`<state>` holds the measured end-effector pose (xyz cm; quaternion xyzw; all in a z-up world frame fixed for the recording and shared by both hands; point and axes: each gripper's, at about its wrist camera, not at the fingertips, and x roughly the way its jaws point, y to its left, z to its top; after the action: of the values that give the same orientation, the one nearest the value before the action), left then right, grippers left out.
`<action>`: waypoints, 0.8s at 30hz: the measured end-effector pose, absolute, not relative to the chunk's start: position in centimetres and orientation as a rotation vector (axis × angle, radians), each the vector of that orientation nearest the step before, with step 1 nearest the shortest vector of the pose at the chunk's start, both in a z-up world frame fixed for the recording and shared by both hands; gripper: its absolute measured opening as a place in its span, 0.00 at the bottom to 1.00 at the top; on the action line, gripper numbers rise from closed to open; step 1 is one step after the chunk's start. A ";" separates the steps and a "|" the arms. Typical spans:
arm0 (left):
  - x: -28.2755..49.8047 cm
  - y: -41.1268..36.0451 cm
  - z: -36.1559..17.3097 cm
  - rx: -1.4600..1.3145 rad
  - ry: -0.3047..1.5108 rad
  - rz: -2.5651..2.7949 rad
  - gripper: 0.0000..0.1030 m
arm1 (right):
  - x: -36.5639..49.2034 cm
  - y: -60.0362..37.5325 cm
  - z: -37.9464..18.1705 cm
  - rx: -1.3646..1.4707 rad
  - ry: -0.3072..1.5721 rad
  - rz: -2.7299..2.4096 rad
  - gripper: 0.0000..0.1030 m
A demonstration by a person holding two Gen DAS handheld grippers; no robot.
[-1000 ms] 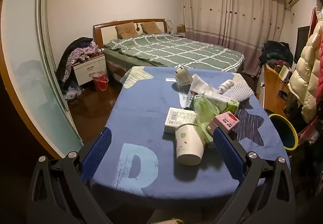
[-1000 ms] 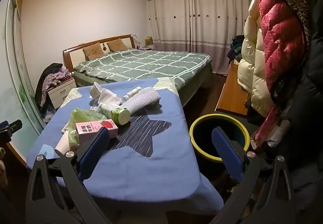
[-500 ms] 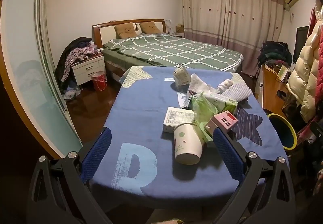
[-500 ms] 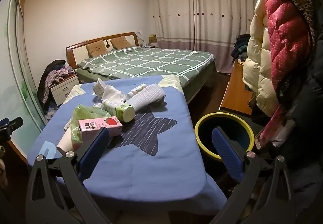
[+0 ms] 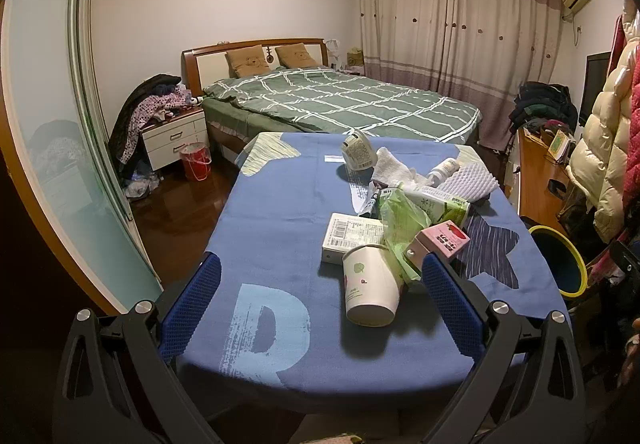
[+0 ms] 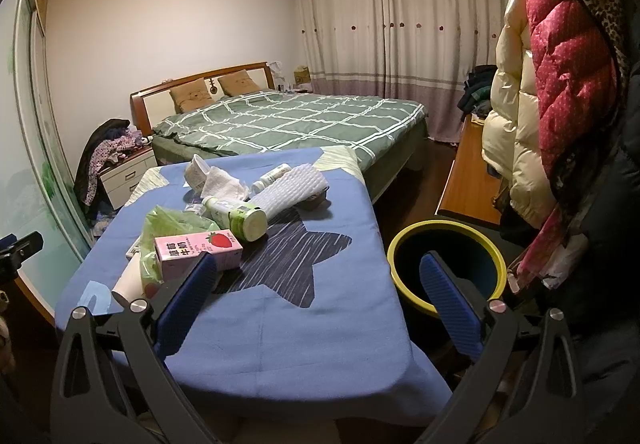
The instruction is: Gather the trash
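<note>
The trash lies in a loose heap on the blue tablecloth (image 5: pixel 272 220), toward the table's right edge and reaching from near the front to the far end. Nearest the front edge a white paper cup (image 5: pixel 370 290) lies on its side, its base facing the left wrist camera. Just behind it are a flat white box (image 5: pixel 350 238) with a barcode, a crumpled green plastic bag (image 5: pixel 402 220) and a pink strawberry milk carton (image 6: pixel 198 254), all touching or overlapping one another. Farther back a green-and-white bottle (image 6: pixel 240 218) lies on its side with its base toward the right edge, beside a white textured foam sheet (image 6: pixel 292 190). Crumpled white tissue (image 6: pixel 222 184), a small white bottle (image 6: pixel 274 176) and a tipped white cup with printed text (image 5: pixel 358 154) sit toward the far end.

Off the table's right edge stands a yellow-rimmed bin (image 6: pixel 446 272) with a dark inside, on the floor.

The left gripper (image 5: pixel 320 304) hovers over the front edge with its blue-padded jaws spread wide, the paper cup lying between them but untouched. The right gripper (image 6: pixel 318 304) hangs over the front right corner, jaws likewise spread and holding nothing, one finger in front of the milk carton and the other in front of the bin.

Beyond the table is a bed (image 5: pixel 340 104) with a green checked cover, and puffy coats (image 6: pixel 560 84) hang at the right.
</note>
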<state>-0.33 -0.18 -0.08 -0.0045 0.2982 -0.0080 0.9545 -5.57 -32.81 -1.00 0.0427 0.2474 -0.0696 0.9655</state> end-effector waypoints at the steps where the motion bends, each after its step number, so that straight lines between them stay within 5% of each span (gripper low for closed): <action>1: -0.4 -0.2 -0.1 -0.010 0.607 -0.018 0.96 | -5.5 -32.7 -1.1 0.084 0.503 -0.140 0.94; 24: 0.0 0.1 -0.6 -0.012 0.621 -0.021 0.96 | -5.0 -32.6 -1.5 0.086 0.517 -0.135 0.94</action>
<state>0.03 0.07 -0.60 -0.0058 0.3054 -0.0101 0.9521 -5.03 -32.60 -1.53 0.0424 0.2556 -0.0669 0.9635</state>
